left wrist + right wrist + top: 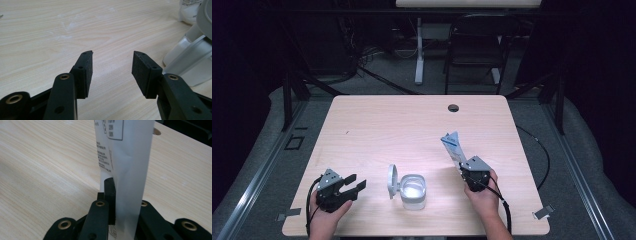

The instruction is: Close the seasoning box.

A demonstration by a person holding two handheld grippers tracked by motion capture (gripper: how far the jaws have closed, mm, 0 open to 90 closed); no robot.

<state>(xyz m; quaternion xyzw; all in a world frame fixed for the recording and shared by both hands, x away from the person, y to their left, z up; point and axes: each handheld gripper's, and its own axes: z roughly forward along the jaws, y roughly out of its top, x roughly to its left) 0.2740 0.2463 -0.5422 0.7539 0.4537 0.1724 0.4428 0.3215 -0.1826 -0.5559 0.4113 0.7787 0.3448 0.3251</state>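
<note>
The right claw (460, 169) pinches a white packet (452, 146) upright above the bench (377, 125); its small print looks too blurred to read. The left claw (353, 183) gapes empty beside the open-lidded tub (413, 190).

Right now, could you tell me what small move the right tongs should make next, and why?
Probably carry the white packet left toward the open container. The right tongs are already shut on the packet, the container's lid is flipped up, and the left tongs wait open beside it.
</note>
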